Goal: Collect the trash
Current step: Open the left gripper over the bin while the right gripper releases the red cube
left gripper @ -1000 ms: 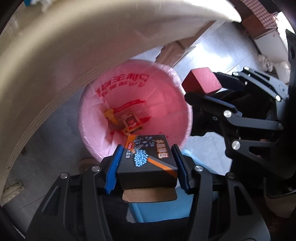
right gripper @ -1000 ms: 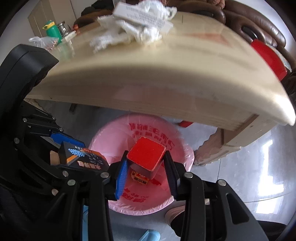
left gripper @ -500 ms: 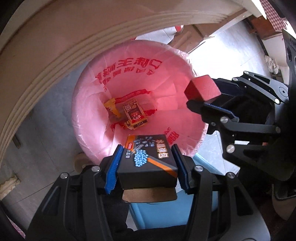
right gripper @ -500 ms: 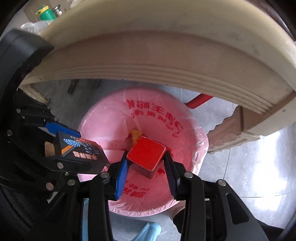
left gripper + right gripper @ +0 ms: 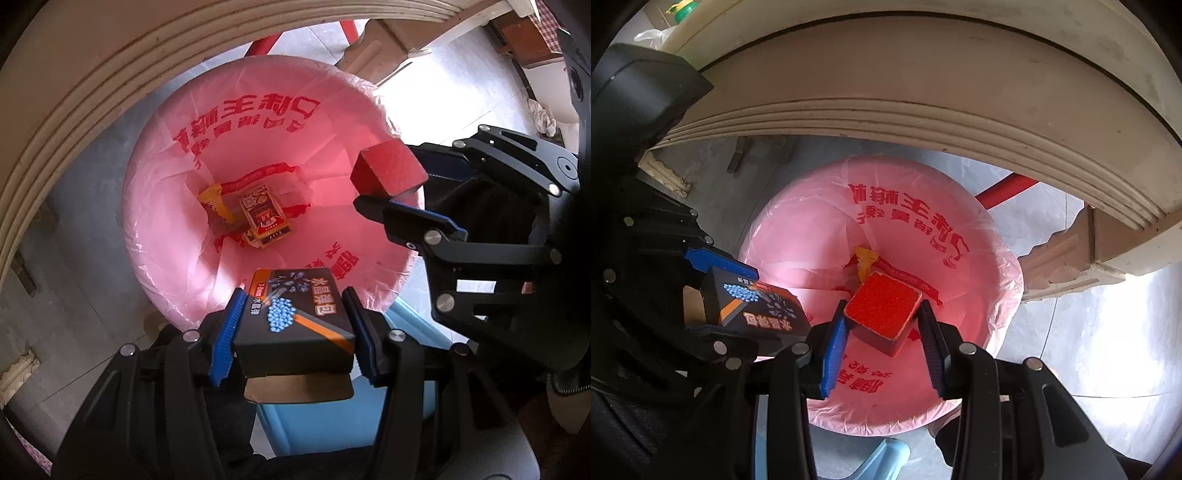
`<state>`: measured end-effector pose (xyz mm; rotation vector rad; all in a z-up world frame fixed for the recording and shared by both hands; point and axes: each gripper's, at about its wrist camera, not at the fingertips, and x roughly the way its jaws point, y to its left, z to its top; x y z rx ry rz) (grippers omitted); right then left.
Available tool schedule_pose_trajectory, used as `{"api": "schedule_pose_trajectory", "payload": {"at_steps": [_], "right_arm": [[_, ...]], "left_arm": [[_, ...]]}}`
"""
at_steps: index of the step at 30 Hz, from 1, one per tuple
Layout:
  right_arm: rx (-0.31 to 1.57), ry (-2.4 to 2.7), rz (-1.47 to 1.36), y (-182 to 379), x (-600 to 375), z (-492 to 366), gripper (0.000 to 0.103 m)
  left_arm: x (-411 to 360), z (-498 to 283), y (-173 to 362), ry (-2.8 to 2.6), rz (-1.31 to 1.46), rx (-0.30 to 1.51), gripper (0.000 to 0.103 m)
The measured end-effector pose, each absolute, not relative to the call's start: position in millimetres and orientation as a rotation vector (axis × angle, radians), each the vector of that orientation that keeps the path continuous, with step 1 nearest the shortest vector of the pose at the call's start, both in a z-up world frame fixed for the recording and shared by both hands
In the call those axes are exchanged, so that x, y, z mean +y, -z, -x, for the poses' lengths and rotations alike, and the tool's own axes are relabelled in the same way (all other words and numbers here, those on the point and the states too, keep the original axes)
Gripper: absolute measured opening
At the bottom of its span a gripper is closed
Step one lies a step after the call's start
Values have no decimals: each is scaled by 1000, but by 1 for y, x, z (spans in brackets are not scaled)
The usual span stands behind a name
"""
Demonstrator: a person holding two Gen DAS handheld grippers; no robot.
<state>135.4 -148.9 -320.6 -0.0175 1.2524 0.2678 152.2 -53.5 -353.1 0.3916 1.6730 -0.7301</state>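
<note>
Two grippers show, the left gripper (image 5: 295,328) and the right gripper (image 5: 882,325). Each clamps one box: a black box (image 5: 295,314) and a red box (image 5: 882,306). One pink-lined bin (image 5: 177,288) holds perhaps two packets (image 5: 264,218).

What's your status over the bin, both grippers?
Left gripper shut on black printed carton; right gripper shut on red box. Both over pink-lined trash bin, two packets already inside. Drop path unobstructed.
</note>
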Motion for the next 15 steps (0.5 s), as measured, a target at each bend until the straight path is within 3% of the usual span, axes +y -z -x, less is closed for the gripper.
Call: {"api": "schedule_pose_trajectory", "payload": {"at_steps": [5,8,9,11,15], "right_arm": [[1242,-293,-3,317,-148,-134,41],[1216,-267,-1,311,-151,-134,65],[1207,-258,-12,309,-153,-134,73],[1200,-256,-41,307,-158,-134,76],[1206,-245,-68,306,-163,-136,76]], "left_arm": [[-56,-150,356,721,-431,1664,53],[-57,-149,361,704,-458,1670,54],[-56,-149,363,701,-457,1678,63],[-55,-150,362,701,-436,1673,71],[-55,-153,357,710,-408,1660,76]]}}
